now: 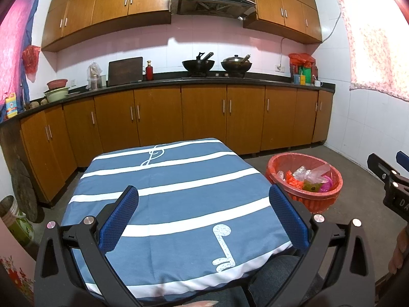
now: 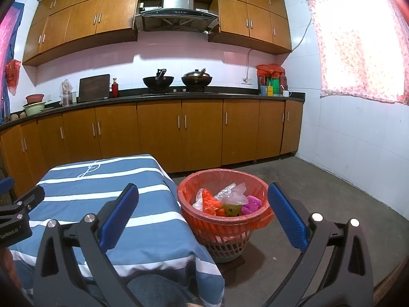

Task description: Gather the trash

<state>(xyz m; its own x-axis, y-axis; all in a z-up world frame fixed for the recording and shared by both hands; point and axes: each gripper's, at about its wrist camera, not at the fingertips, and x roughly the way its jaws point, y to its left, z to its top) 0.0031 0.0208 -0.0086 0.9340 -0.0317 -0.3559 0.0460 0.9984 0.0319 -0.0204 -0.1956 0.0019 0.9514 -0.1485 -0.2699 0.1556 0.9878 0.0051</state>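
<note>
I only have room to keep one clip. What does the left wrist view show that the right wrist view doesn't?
Only the left wrist view shows the yellow bottle on the counter end and the note printed on the tablecloth. Only the right shows the basket's white latticed base on its dark stand. Both show the red-lined trash basket, holding wrappers and bags, the woks, and both open grippers: left gripper, right gripper.

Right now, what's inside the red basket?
The basket holds crumpled wrappers: clear plastic, orange, pink and a greenish packet. Whatever lies beneath that pile is hidden.
</note>
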